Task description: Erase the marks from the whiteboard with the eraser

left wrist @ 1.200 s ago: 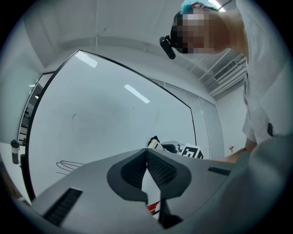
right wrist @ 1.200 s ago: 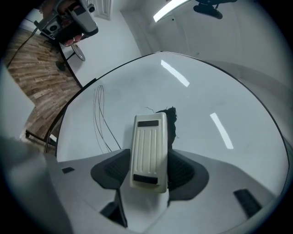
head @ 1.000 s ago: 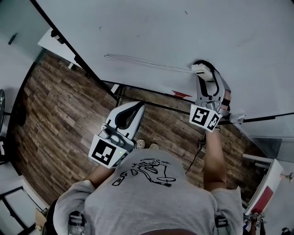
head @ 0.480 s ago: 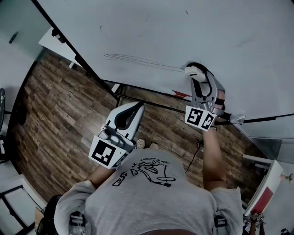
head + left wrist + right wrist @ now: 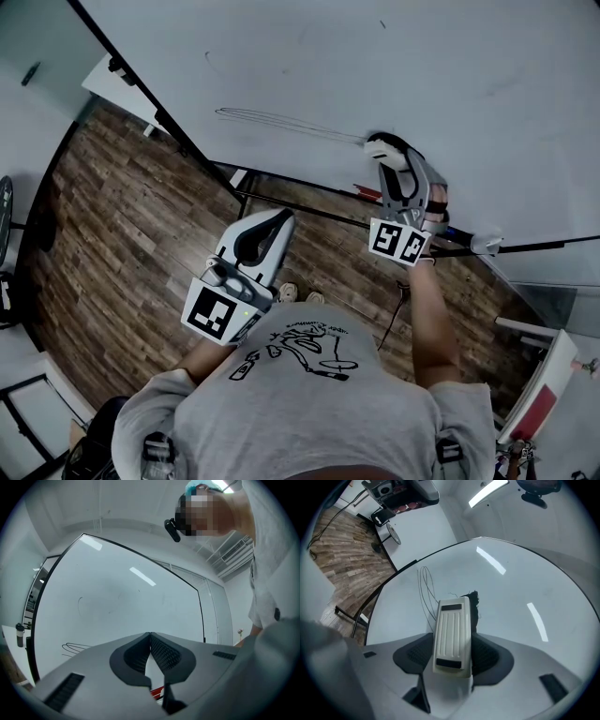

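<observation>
Right gripper view is showing the right gripper [image 5: 452, 654] clamping the white eraser [image 5: 451, 630] by its two long sides, ribbed plastic back facing the camera. The dark felt is showing only along the eraser's right edge, and it seems to be lying against the whiteboard [image 5: 520, 606] so a sweep can wipe. The eraser's long axis is running straight out along the jaws. Its far end is pointing at the thin looped marks [image 5: 424, 590], which are starting just beside it. In the head view the eraser [image 5: 384, 150] is sitting near the whiteboard's lower edge, aiming left along the marks [image 5: 281, 121]. The left gripper [image 5: 267, 230] is hanging well apart from the board, jaws together on nothing, probably just parked out of the way.
</observation>
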Available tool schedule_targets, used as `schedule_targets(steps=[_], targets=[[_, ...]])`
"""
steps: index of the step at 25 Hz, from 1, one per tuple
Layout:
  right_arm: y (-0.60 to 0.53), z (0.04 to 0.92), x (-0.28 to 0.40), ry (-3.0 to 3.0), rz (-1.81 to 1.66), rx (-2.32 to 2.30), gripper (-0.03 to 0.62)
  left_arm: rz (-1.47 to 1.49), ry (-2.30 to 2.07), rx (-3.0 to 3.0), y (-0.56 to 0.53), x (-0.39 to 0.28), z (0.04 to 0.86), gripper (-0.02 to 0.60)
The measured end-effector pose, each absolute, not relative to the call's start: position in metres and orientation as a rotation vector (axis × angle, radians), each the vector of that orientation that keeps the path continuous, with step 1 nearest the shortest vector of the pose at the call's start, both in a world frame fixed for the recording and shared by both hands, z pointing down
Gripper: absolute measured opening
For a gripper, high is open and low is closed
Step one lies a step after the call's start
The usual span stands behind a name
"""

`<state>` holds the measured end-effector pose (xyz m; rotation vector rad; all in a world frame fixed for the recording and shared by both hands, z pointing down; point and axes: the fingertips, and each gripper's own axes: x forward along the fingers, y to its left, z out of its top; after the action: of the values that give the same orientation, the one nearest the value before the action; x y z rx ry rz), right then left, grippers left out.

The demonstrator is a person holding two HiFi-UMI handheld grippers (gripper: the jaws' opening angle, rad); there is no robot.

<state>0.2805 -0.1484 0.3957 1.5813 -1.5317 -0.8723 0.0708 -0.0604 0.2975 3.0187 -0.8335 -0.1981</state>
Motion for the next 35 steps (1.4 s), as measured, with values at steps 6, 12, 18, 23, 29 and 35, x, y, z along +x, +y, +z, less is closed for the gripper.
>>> schedule_targets(steps=[6,12,18,23,29,35], targets=[[-0.151,0.405,0.275,-1.539,-0.884,1.545,0.259,-0.203,-0.837,3.017,-0.058,0.071,0.298,0.021],[-0.158,0.436,0.259,-1.55,-0.881,1.445,0.259,-0.206,-0.862,3.014,-0.057,0.066,0.297,0.021],[-0.166,0.465,0.245,-1.547,-0.872,1.372,0.259,-0.187,-0.911,2.999,-0.058,0.055,0.3,0.021],[-0.168,0.479,0.239,-1.522,-0.864,1.326,0.259,-0.194,-0.925,2.995,-0.054,0.049,0.297,0.021],[-0.161,0.467,0.232,-1.544,-0.795,1.318,0.261,-0.21,-0.919,2.996,-0.05,0.046,0.297,0.021],[-0.141,0.387,0.226,-1.573,-0.856,1.464,0.261,-0.217,-0.912,2.991,-0.049,0.041,0.299,0.021]])
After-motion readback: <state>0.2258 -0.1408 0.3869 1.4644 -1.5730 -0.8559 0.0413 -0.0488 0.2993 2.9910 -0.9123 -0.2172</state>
